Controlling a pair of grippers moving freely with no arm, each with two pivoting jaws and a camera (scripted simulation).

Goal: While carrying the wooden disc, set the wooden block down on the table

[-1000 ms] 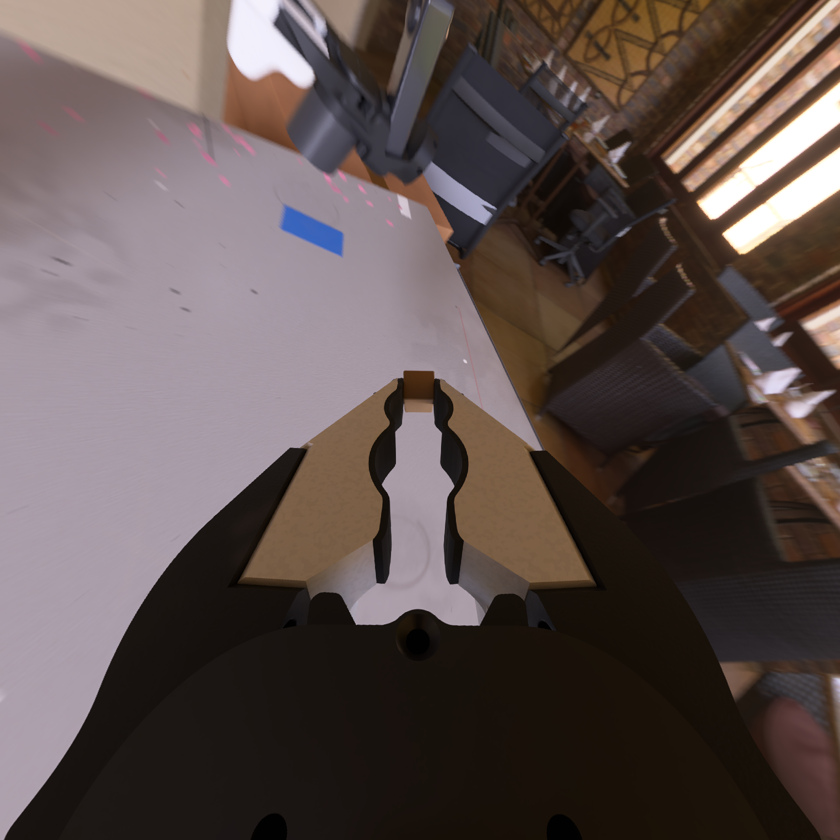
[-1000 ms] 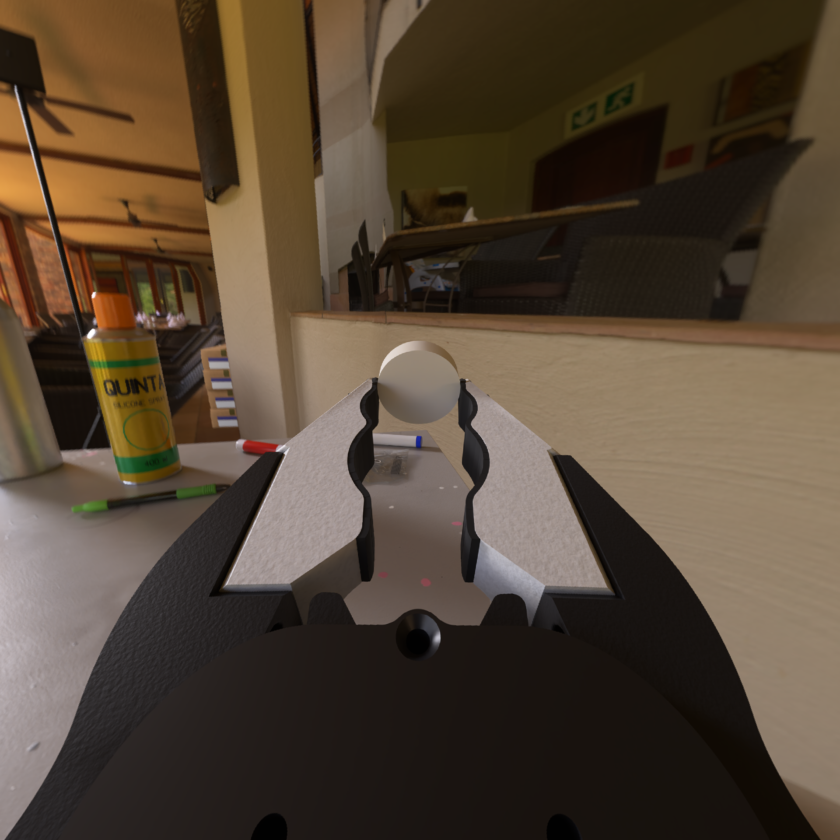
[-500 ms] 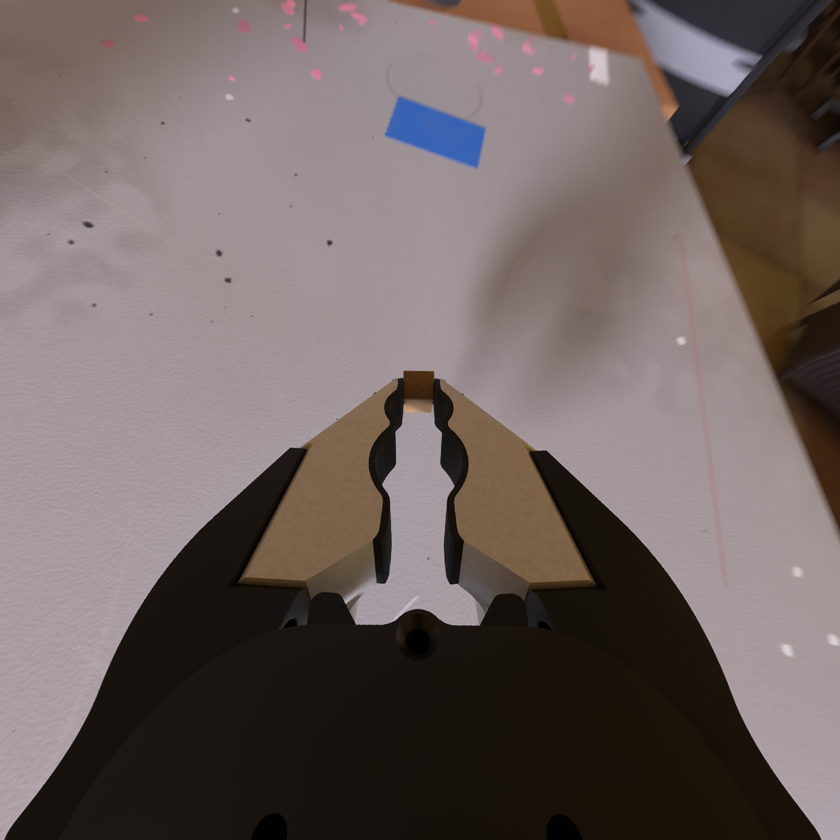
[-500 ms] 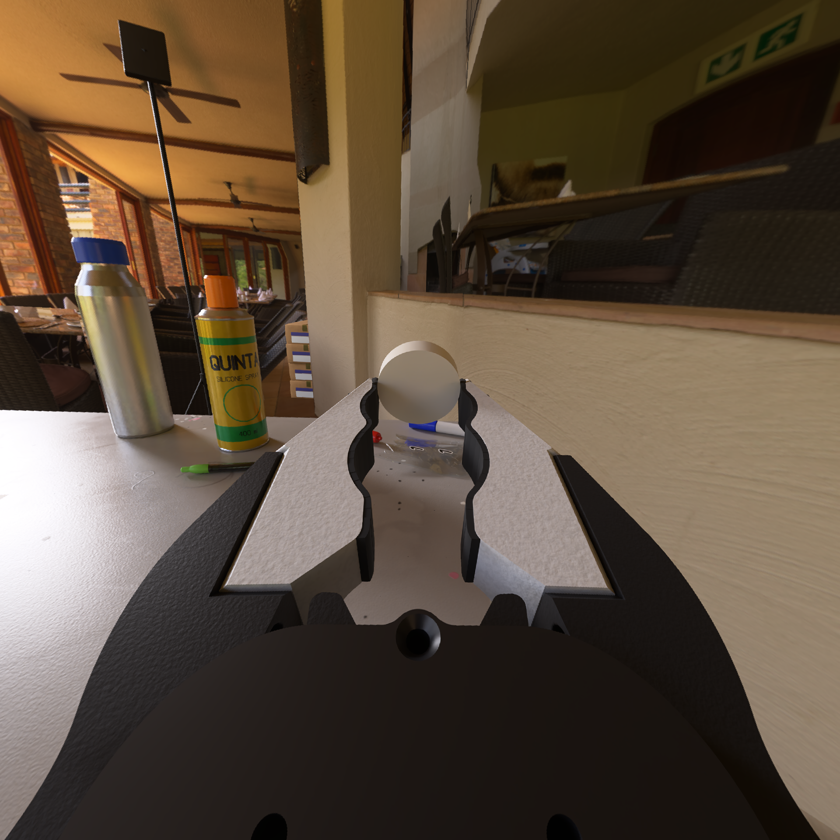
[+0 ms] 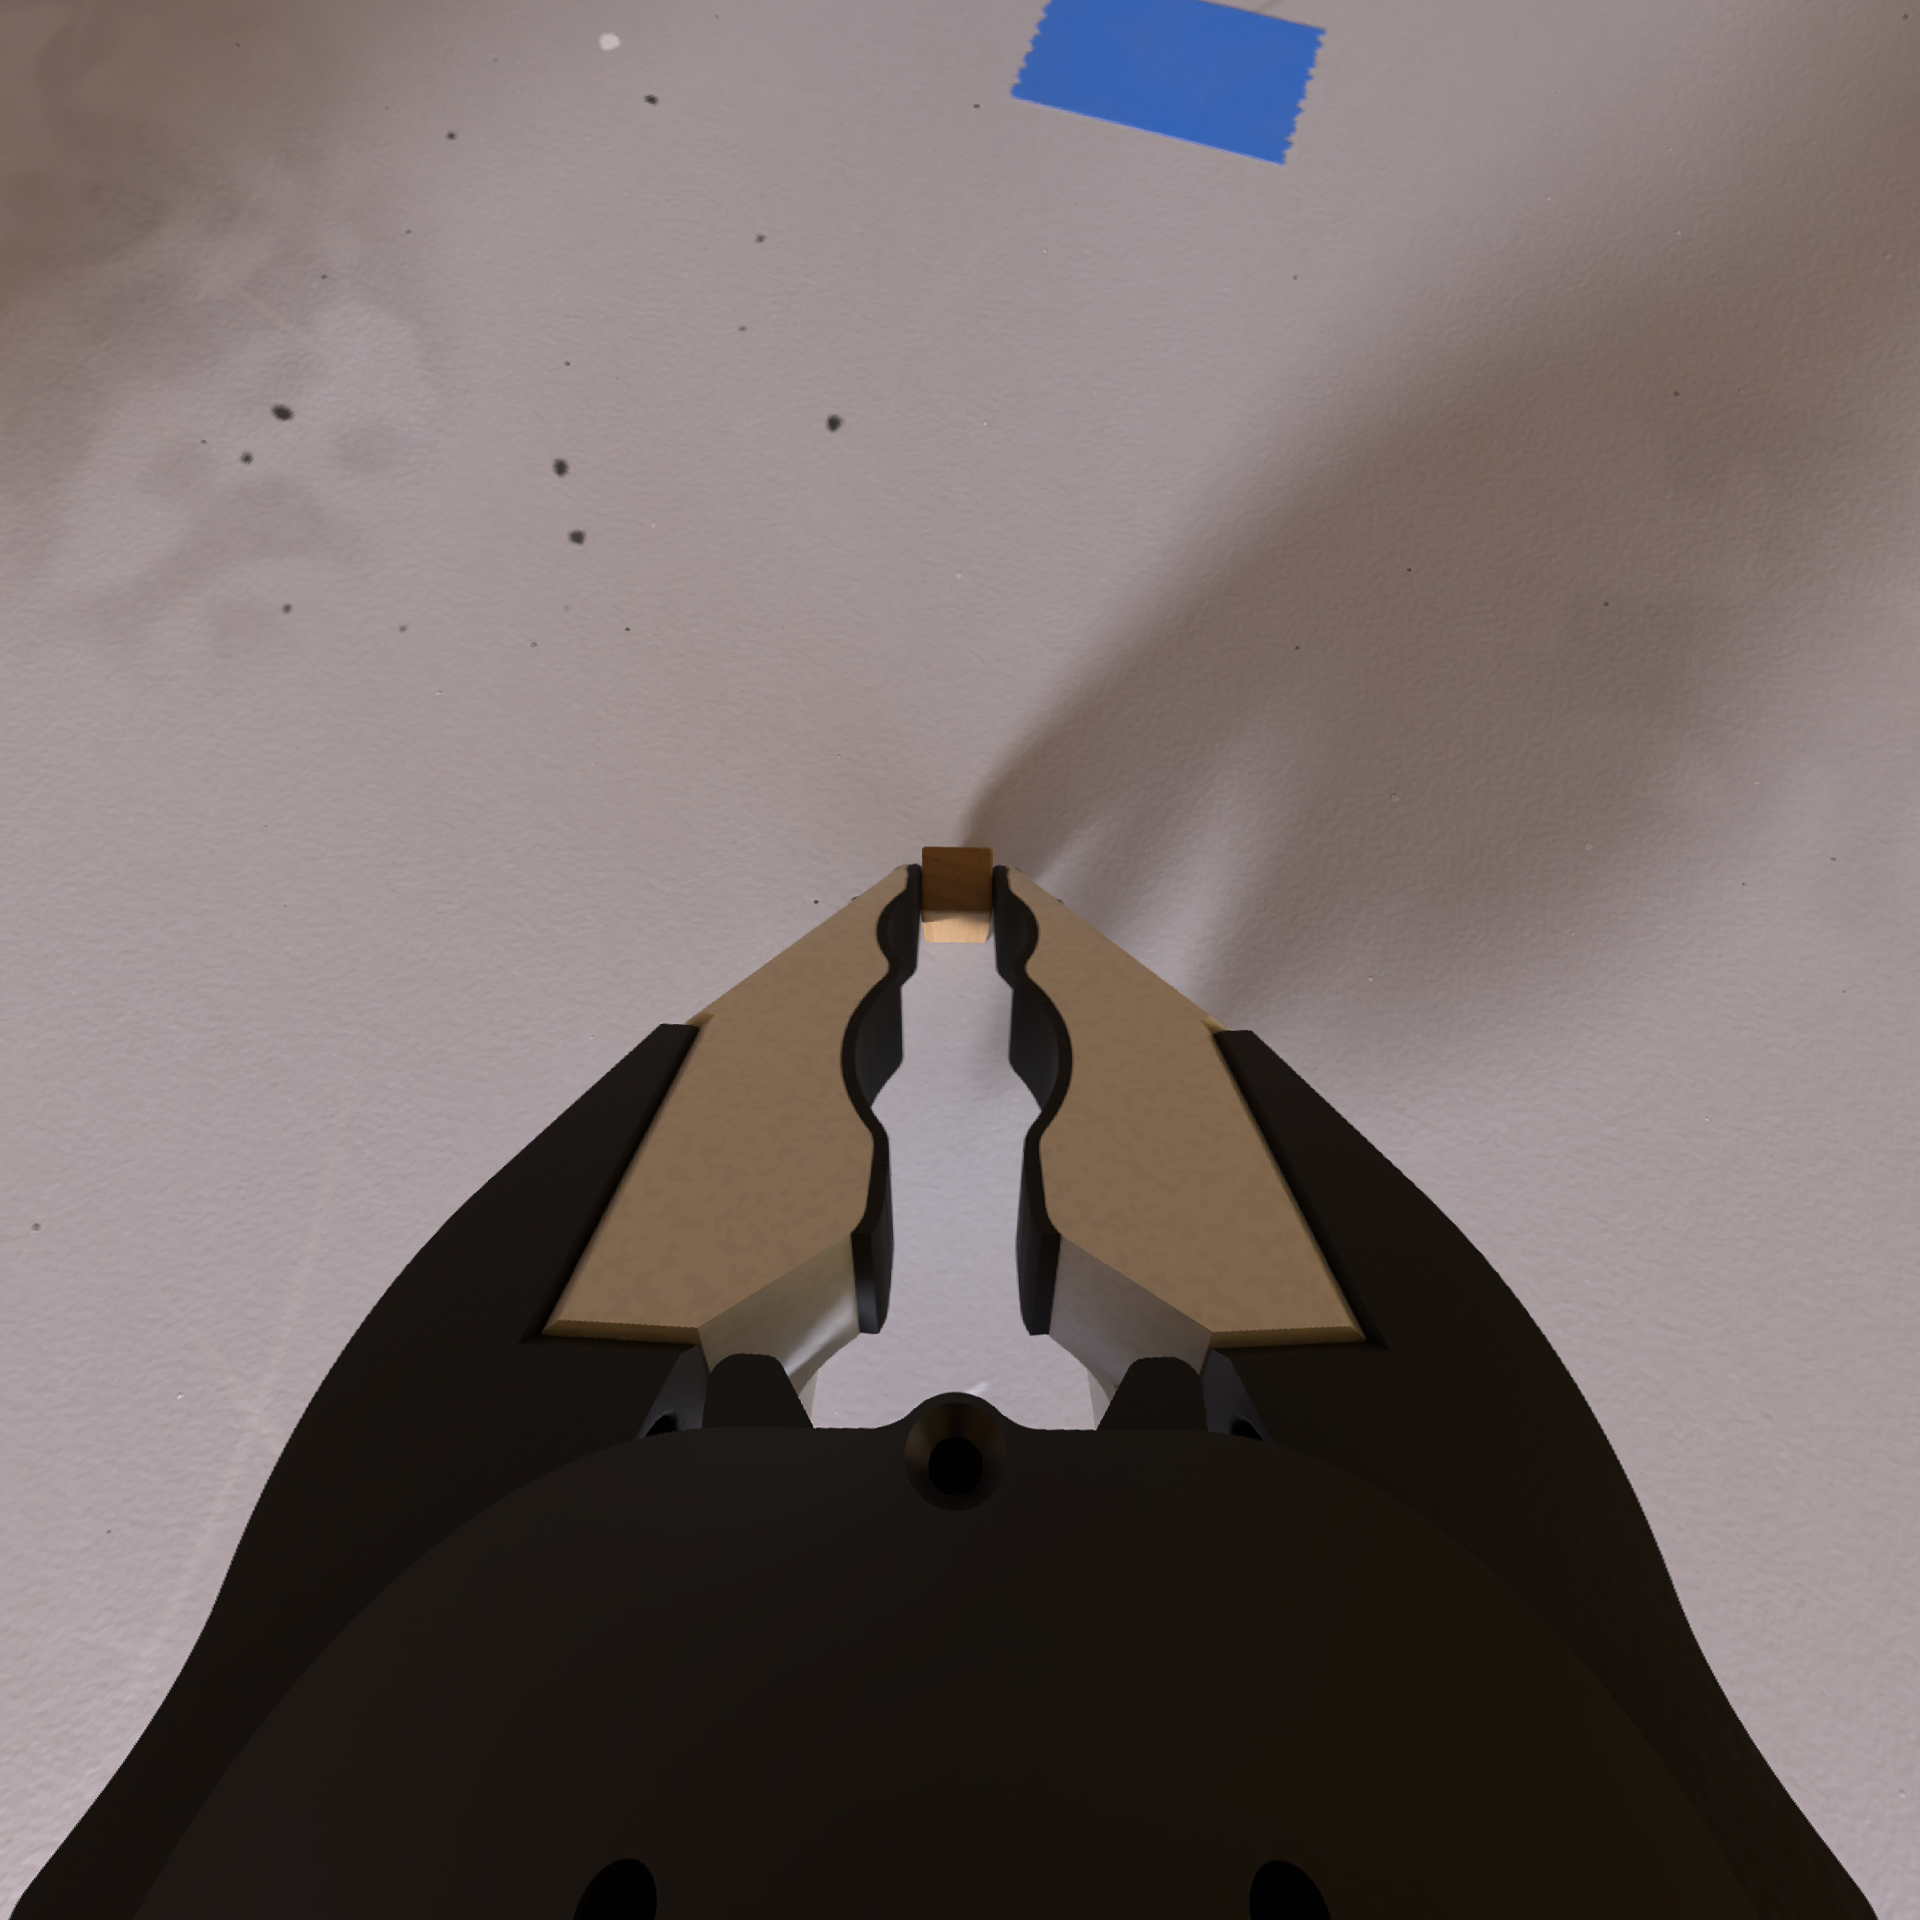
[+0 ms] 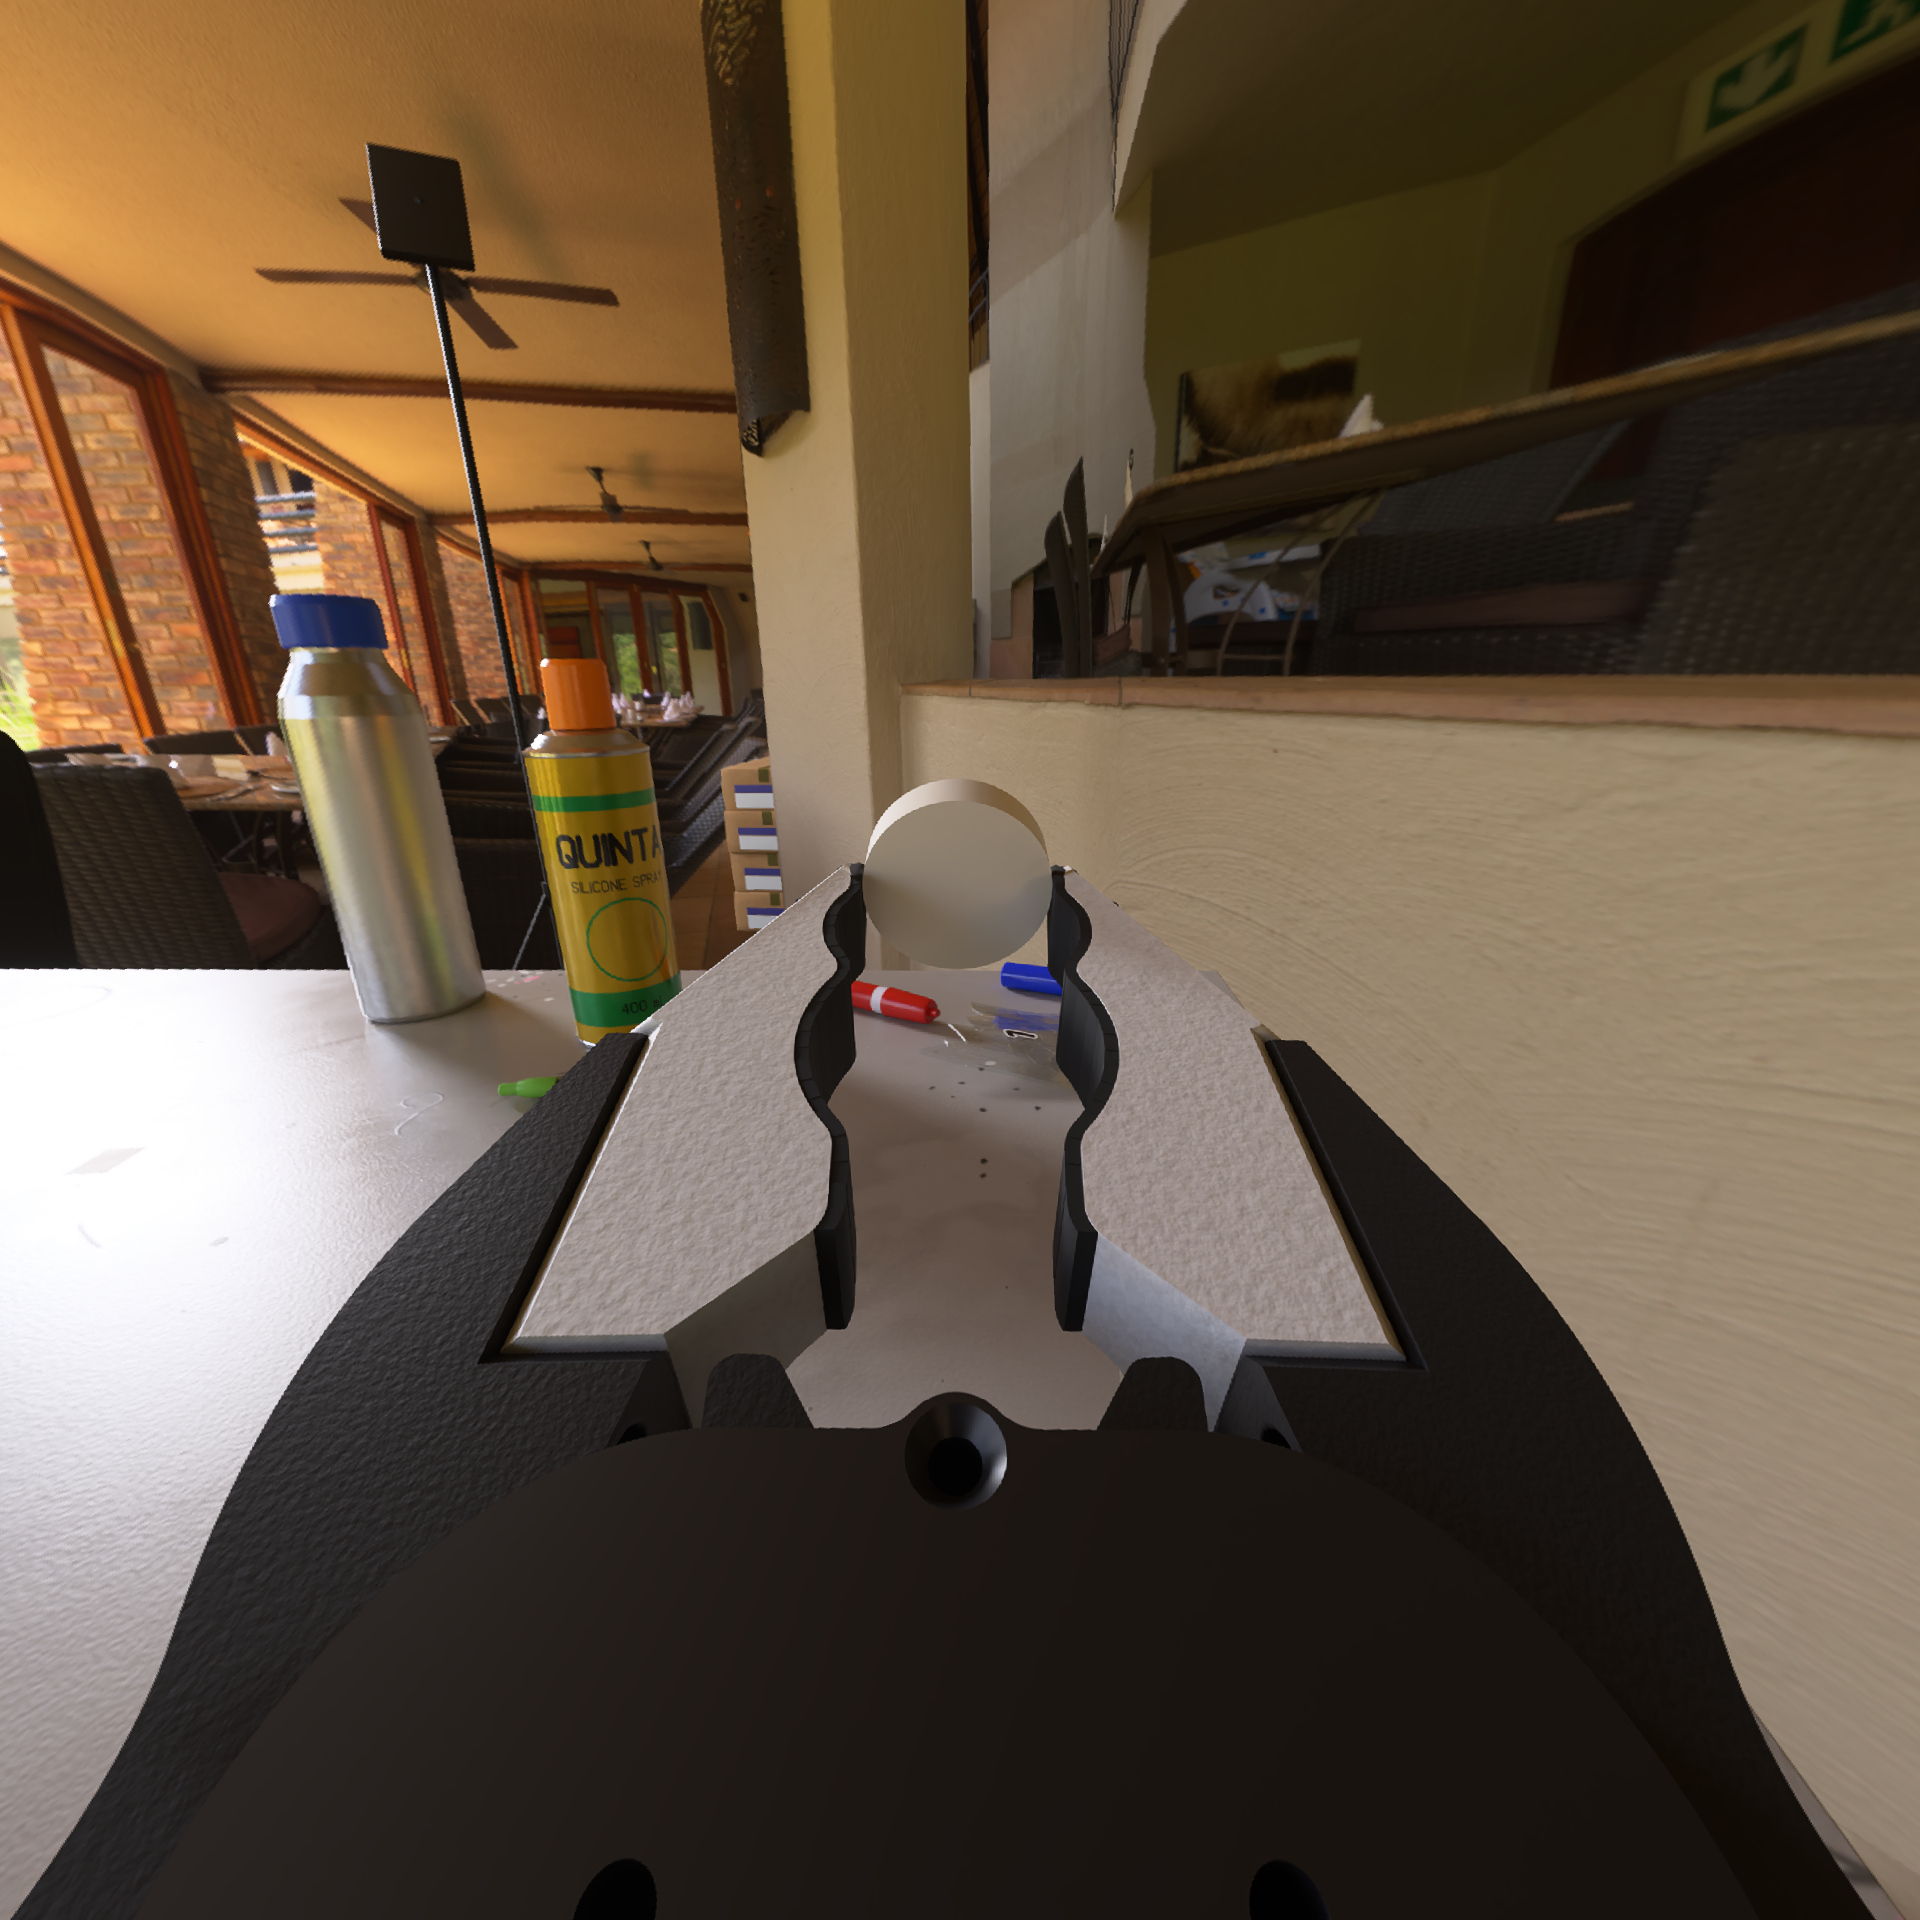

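Note:
My left gripper (image 5: 957,896) is shut on a small brown wooden block (image 5: 957,883) at its fingertips. It points down at the grey table (image 5: 520,727), and the block is very close to the surface; its shadow meets it. My right gripper (image 6: 956,883) is shut on a pale round wooden disc (image 6: 956,875), held upright above the table (image 6: 208,1143), facing a cream wall.
A blue tape patch (image 5: 1169,78) lies on the table ahead of the left gripper. In the right wrist view stand a silver bottle (image 6: 369,821) and a yellow spray can (image 6: 603,862); red (image 6: 894,1001), blue (image 6: 1029,977) and green (image 6: 525,1087) markers lie nearby.
The left gripper has tipped downward and dropped toward the table with the block; the table edge and chairs left its view. The right gripper has turned left, bringing the silver bottle into view.

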